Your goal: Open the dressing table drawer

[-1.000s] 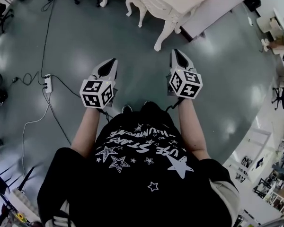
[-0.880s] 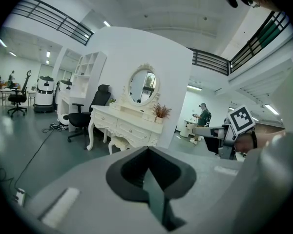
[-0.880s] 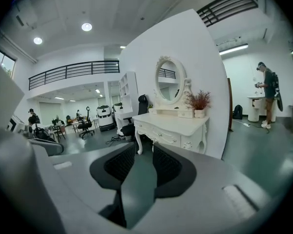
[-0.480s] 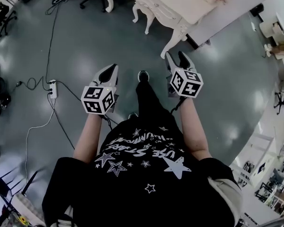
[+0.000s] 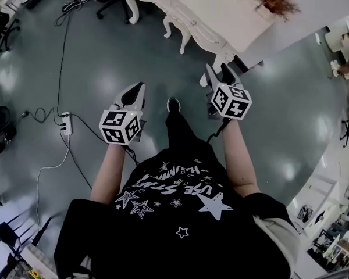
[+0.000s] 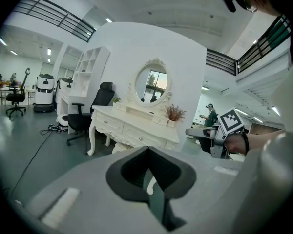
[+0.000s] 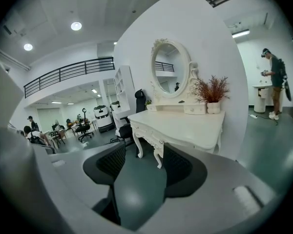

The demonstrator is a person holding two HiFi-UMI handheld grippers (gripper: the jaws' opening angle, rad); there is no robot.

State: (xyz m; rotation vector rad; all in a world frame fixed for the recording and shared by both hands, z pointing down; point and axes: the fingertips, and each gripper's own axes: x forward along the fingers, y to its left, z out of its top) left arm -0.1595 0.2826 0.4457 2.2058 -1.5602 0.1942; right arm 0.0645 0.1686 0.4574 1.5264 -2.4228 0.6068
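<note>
The left tongs (image 5: 138,87) are closed, the dark pads meeting at the tip with nothing between them (image 6: 147,150). The right tongs (image 5: 219,71) stand open, with only bare floor showing in the gap (image 7: 144,147). Both are held out in front of the person at about the same height, well apart from the dressing table (image 5: 209,10), so no contact with the drawer (image 6: 136,136) has been made yet.

The likely trouble is the grasp. Each drawer has one small round knob, and the open tongs may close beside it or pinch only its edge, then slip off when pulled. A pull off to one side could jam the drawer in its frame. The table stands on slim curved legs, so a hard tug might drag the whole piece across the smooth floor and rock the potted dried plant (image 7: 212,94) on the counter. A cable and power strip (image 5: 64,124) lie on the floor to the left, away from the straight path.

The dressing table is cream-white and carved, with a scalloped apron and an oval mirror (image 6: 153,86). Its drawers run along the front under the counter, all shut. The nearest one faces the right tongs (image 7: 151,134).
</note>
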